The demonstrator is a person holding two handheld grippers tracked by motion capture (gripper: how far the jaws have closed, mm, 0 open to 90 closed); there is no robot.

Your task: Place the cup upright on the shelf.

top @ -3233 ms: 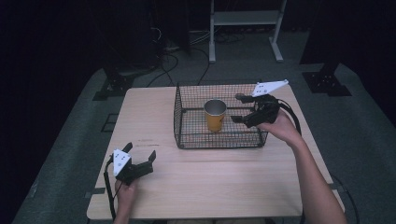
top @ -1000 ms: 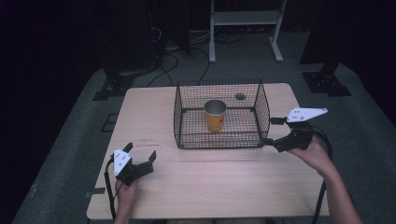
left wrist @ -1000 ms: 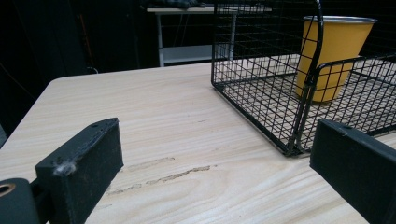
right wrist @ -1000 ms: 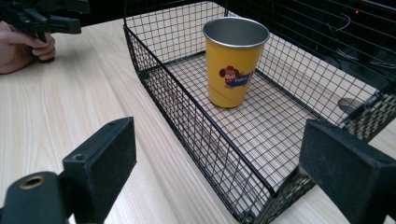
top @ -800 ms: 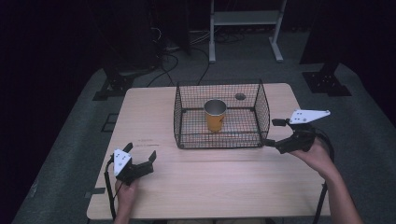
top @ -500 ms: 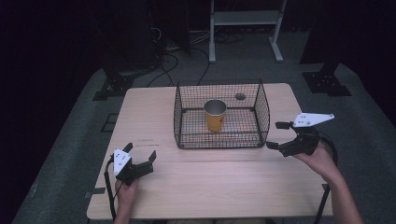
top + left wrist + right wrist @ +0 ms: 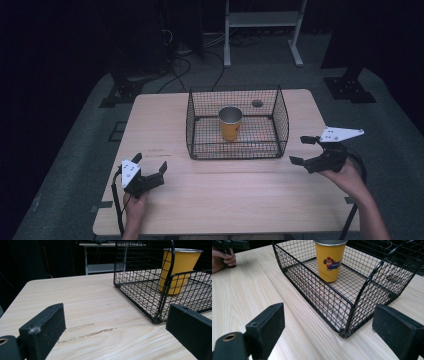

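Inside the black wire-mesh basket (image 7: 282,120) stood the tapered yellow metal cup (image 7: 230,123), upright on the pale wood-grain table (image 7: 225,190). Right of the basket, the right gripper (image 7: 303,150) hung wide-jawed; front-left, the left gripper (image 7: 149,165) likewise gaped empty.

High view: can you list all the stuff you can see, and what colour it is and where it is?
cup: one, yellow with a silver rim, upright inside the basket
wire basket: one, black, far middle of the table
table: one, light wood, in the centre
hole: one, dark, in the tabletop behind the basket
metal stand: one, pale grey, on the floor beyond the table
left gripper: one, black, near-left on the table, open
right gripper: one, black, right of the basket, open
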